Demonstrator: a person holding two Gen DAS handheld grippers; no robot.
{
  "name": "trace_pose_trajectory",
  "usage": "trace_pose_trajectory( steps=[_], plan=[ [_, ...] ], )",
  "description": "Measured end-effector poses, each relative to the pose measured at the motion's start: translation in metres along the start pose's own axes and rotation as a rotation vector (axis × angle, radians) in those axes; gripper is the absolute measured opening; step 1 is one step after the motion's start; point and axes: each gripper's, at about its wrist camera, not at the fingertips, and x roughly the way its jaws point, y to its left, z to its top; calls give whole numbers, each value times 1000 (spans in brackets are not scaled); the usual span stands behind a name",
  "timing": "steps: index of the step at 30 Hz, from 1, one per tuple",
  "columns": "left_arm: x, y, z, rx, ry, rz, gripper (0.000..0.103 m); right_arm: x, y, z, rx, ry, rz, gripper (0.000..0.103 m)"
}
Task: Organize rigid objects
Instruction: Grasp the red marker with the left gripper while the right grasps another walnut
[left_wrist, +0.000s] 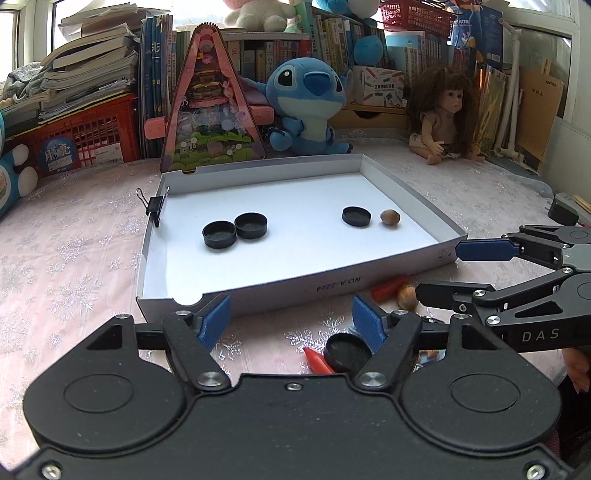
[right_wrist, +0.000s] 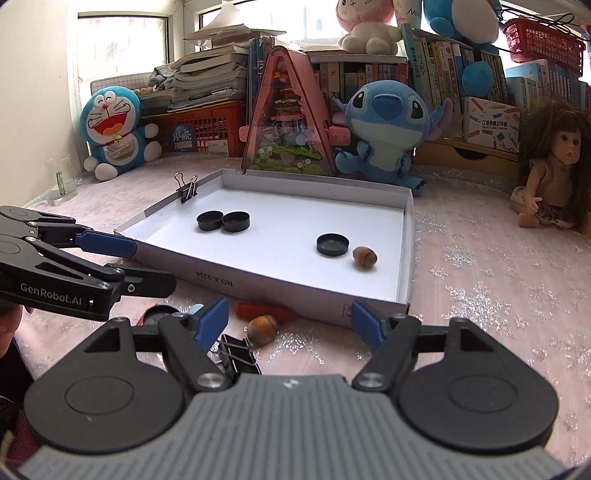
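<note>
Three black caps (left_wrist: 251, 226) and one hazelnut (left_wrist: 390, 217) already lie in the white box (left_wrist: 406, 184), so with my left claw (left_wrist: 291, 317) and right claw (right_wrist: 290, 319) both open and empty, I judge the loose cap (left_wrist: 347, 350) at five o'clock comes next.

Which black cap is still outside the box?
The black cap on the tablecloth beside the red crayon, before the left gripper; the other three lie inside the white box.

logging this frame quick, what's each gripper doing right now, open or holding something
left gripper: open, nothing between its pads.
right gripper: open, holding nothing; a hazelnut lies on the cloth below it.
</note>
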Motion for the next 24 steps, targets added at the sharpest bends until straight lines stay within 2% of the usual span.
trace_pose_trajectory(
  steps=[7,14,18,21,22,23,24],
  plan=[
    [-3,0,-12,-3,22,-4,69,4,0,-9,19,18,-6,83],
    [-10,-3,-17,33,35,-38,55,7,5,-11,-7,12,-10,77],
    [-12,-6,-21,61,55,-54,55,11,6,-10,-7,18,-21,75],
    [-11,-9,-26,82,66,-49,55,14,6,-9,-3,33,0,64],
    [-11,-10,-27,86,72,-46,55,15,7,-9,-5,40,5,54],
    [-10,-10,-28,87,78,-42,55,17,8,-9,-5,47,10,49],
    [-9,-9,-29,85,84,-38,55,18,8,-9,-3,48,14,48]
  ],
)
